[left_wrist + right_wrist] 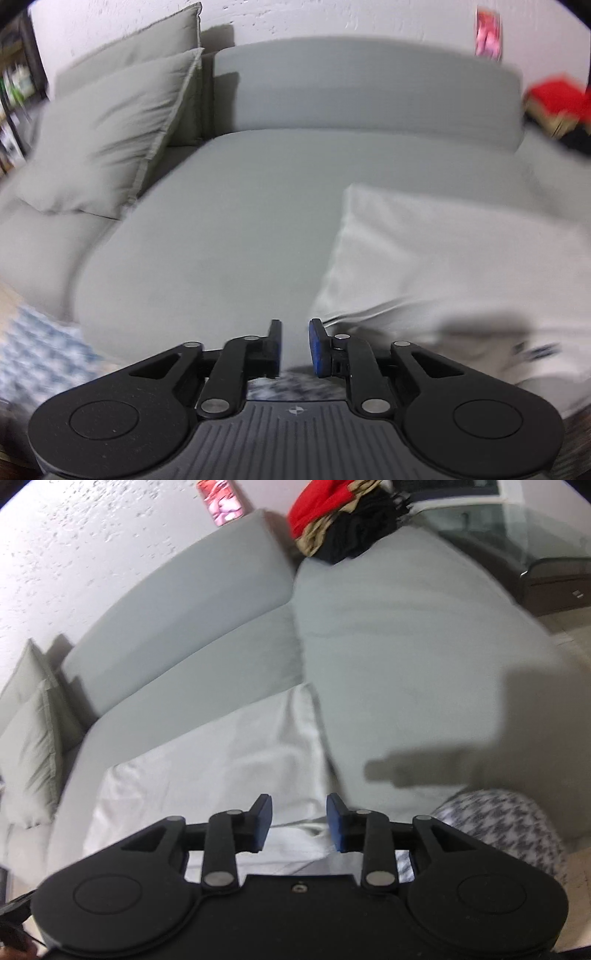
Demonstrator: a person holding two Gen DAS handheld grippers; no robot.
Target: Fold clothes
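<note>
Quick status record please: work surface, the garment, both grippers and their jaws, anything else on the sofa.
surface: grey sofa seat
garment: white cloth lying spread on the seat, blurred, type unclear
left gripper: jaws open, empty, at the cloth's left edge
right gripper: jaws open, empty, over the cloth's near edge
cushions: two, leaning at the sofa's left end
clothes pile: red, tan and black, at the far end

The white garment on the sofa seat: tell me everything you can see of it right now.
The white garment is thin, plain, light cloth, spread mostly flat on the grey sofa seat with soft wrinkles and a straight far edge. Its near part bunches up at the seat's front. A small dark mark shows near the front edge. Both tongs, left and right, are open and hold none of it.
</note>
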